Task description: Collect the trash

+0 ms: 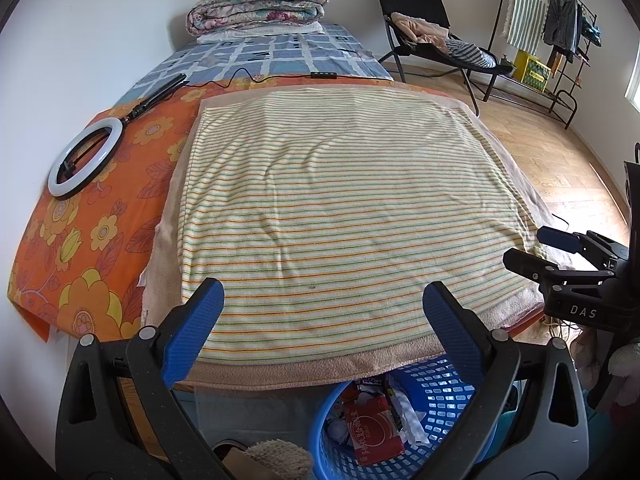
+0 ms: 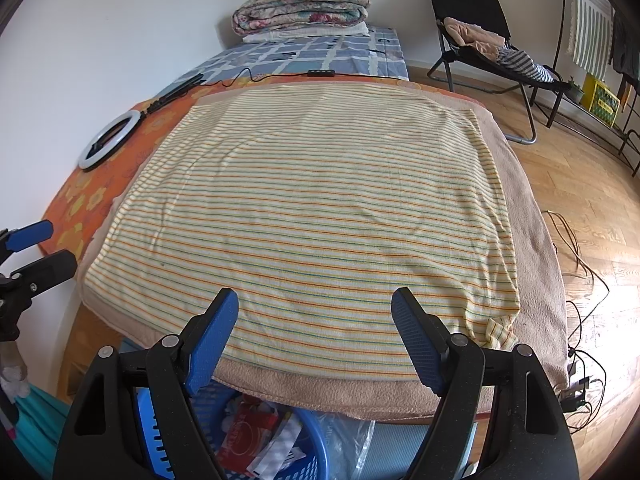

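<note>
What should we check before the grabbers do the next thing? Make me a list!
1. Left gripper open and holding nothing: ok.
2. Right gripper open and holding nothing: ok.
3. Blue basket within view below the bed's edge, with trash such as the red packet inside: ok.
4. Striped towel free of trash: ok, none shows on it.
5. Trash left on the wooden floor: cannot tell; only cables show there.
6. Ring light out of the way, off to the left on the orange sheet: ok.
</note>
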`<move>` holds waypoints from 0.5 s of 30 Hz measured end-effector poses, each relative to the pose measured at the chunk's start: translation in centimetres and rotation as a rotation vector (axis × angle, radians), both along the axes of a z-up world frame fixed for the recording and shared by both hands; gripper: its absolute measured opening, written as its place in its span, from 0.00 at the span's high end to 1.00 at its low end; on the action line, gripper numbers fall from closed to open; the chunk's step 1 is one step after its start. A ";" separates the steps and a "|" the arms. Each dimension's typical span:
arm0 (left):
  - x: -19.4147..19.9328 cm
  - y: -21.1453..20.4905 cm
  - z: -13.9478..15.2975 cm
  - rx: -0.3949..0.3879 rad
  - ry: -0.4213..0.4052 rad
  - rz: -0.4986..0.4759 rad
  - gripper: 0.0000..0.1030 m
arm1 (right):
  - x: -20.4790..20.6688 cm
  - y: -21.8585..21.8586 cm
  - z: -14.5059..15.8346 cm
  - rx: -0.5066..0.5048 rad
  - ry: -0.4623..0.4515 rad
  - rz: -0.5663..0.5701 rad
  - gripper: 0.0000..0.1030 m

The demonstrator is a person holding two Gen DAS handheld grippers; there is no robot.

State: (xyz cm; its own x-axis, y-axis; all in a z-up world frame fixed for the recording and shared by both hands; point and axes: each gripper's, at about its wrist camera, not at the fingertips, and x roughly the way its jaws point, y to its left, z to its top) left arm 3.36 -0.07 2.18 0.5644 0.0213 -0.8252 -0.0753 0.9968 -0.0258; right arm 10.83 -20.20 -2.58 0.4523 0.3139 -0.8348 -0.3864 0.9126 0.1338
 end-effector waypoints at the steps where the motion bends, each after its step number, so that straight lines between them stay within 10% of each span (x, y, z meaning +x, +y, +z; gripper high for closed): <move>1: 0.0 0.0 0.0 0.001 0.001 0.001 0.02 | 0.0 0.0 0.0 0.000 0.000 0.000 0.24; 15: 0.0 0.1 -0.2 0.019 0.002 0.000 0.02 | -0.2 0.0 0.0 -0.004 0.003 -0.004 0.24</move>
